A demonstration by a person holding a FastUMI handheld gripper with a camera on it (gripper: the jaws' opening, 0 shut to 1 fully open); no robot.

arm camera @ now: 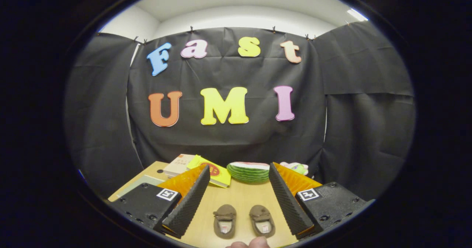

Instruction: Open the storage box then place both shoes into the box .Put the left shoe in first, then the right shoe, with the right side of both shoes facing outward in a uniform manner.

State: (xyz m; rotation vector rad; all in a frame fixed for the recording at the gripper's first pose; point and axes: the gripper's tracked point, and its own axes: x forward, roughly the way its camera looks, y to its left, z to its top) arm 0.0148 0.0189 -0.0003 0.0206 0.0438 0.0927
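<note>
Two small brown shoes stand side by side on the wooden table [236,196], toes pointing away from me: one shoe [225,220] on the left, the other shoe [262,220] on the right. They sit low between my fingers. My gripper [236,183] is open, its ribbed black pads [190,200] spread wide and raised above the table with nothing between them. A person's fingertips [249,243] show just behind the shoes' heels.
At the table's far edge lie a pale book [179,165], a yellow booklet [212,174], a watermelon slice [249,172] and a pink-and-green soft thing [297,167]. A grey-green flat object [142,183] lies at the left, partly behind my left finger.
</note>
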